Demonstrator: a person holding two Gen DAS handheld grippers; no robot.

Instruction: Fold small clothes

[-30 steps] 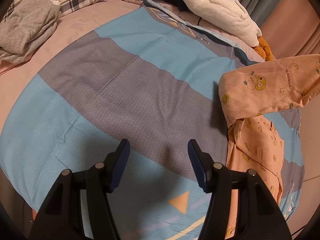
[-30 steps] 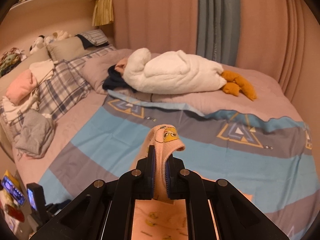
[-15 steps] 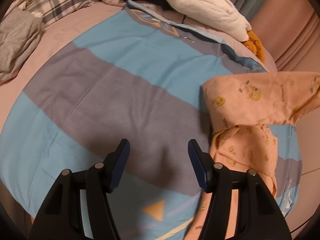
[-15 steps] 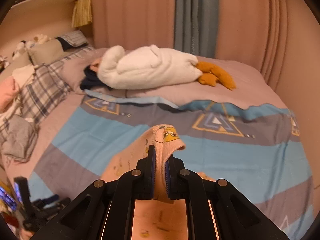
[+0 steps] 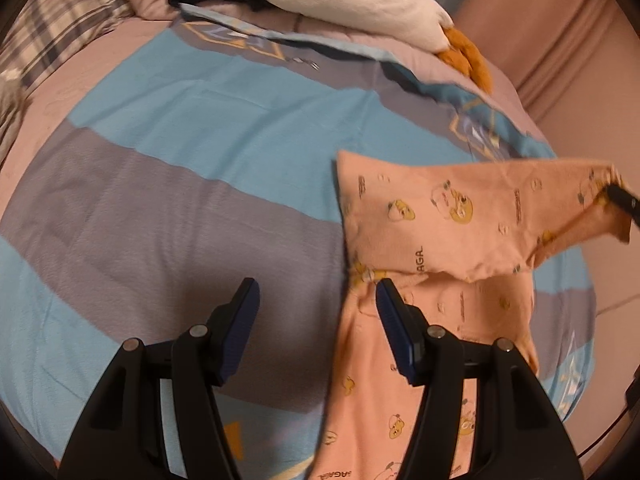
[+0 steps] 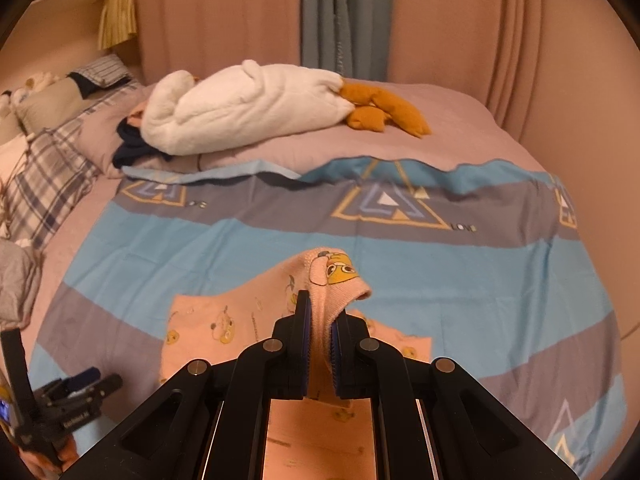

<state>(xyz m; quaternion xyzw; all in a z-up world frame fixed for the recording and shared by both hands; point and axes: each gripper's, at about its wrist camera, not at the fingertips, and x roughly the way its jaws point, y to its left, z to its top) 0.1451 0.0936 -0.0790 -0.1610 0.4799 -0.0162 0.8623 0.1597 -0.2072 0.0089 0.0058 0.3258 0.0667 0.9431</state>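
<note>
A small peach garment with yellow cartoon prints [image 5: 448, 216] lies on the blue and grey striped sheet [image 5: 200, 168], one end lifted to the right. My right gripper [image 6: 319, 332] is shut on that lifted hem [image 6: 332, 276] and holds it above the bed; its tip shows in the left wrist view [image 5: 622, 200]. My left gripper [image 5: 316, 300] is open and empty, low over the sheet, its right finger at the garment's left edge. The left gripper also shows in the right wrist view [image 6: 86, 390] at the lower left.
A white plush with orange feet [image 6: 256, 108] lies at the back of the bed beside dark clothing [image 6: 130, 148]. Plaid pillows [image 6: 44, 180] and a grey garment [image 6: 16, 280] sit at the left. Curtains [image 6: 344, 20] hang behind the bed.
My right gripper has carried the garment's hem across to the right, spreading the cloth. My left gripper has moved right, up to the garment's left edge, still open.
</note>
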